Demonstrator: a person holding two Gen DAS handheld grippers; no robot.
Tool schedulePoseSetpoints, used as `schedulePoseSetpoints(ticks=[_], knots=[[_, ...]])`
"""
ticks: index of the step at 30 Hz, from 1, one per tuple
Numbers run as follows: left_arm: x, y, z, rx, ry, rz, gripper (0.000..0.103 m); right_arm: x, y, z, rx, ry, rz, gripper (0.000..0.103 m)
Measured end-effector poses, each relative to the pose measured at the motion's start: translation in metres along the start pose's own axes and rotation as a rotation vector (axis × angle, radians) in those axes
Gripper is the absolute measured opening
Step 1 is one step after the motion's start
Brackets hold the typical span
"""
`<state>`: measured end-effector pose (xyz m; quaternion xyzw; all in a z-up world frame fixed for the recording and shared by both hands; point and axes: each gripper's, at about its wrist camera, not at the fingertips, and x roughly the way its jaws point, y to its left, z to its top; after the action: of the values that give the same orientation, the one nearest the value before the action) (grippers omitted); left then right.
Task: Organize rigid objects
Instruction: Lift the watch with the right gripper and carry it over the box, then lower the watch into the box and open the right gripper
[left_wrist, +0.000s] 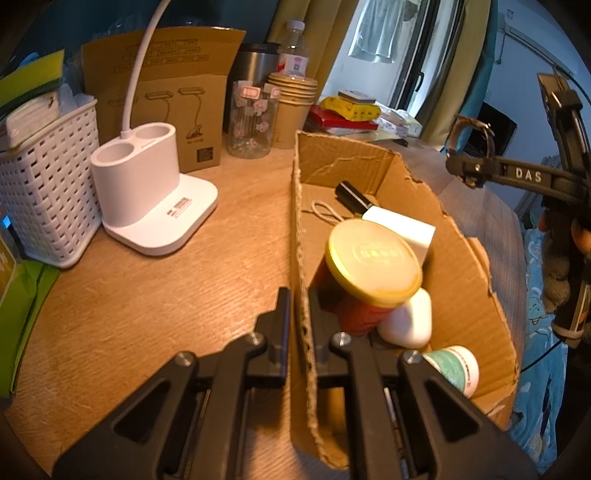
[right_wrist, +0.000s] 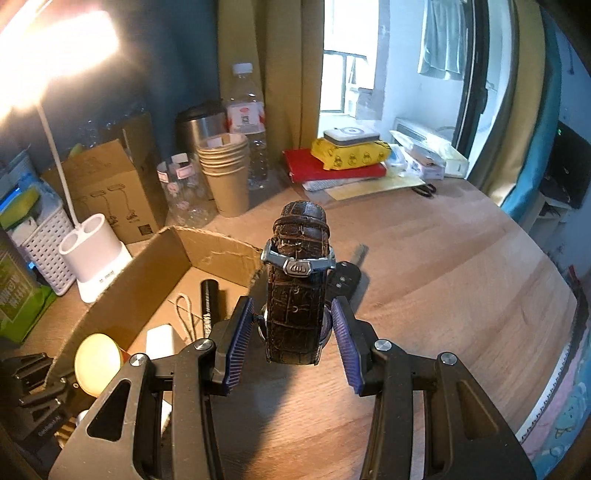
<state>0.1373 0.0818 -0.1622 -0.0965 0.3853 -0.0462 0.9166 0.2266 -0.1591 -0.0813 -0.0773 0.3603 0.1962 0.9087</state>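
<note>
My left gripper (left_wrist: 298, 325) is shut on the left wall of an open cardboard box (left_wrist: 301, 221), one finger on each side of it. The box holds a red jar with a yellow lid (left_wrist: 371, 258), a white block (left_wrist: 402, 227), a white case (left_wrist: 408, 325), a black tube (left_wrist: 352, 195) and a green-labelled bottle (left_wrist: 456, 367). My right gripper (right_wrist: 291, 332) is shut on a wristwatch with a dark brown leather strap (right_wrist: 297, 295), held above the table just right of the box (right_wrist: 155, 273). The watch also shows at the right of the left wrist view (left_wrist: 471, 147).
A black car key (right_wrist: 345, 277) lies on the table behind the watch. A white lamp base (left_wrist: 147, 199), a white basket (left_wrist: 48, 192), paper cups (left_wrist: 291, 107), a glass jar (left_wrist: 253, 122) and stacked books (right_wrist: 332, 166) line the back of the wooden table.
</note>
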Motion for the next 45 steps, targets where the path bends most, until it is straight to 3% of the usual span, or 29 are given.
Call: schedulePoseSetpoints(ticks=[13, 26, 45], knots=[[0.0, 0.0, 0.001, 0.003, -0.001, 0.007, 0.009, 0.003, 0.042, 0.018, -0.068, -0.021, 0.069, 0.046], [-0.001, -0.001, 0.001, 0.002, 0.002, 0.02, 0.009, 0.022, 0.08, 0.015, -0.144, 0.009, 0.144, 0.046], [0.002, -0.001, 0.001, 0.0, 0.006, 0.029, 0.009, 0.056, 0.105, -0.001, -0.23, 0.147, 0.229, 0.046]])
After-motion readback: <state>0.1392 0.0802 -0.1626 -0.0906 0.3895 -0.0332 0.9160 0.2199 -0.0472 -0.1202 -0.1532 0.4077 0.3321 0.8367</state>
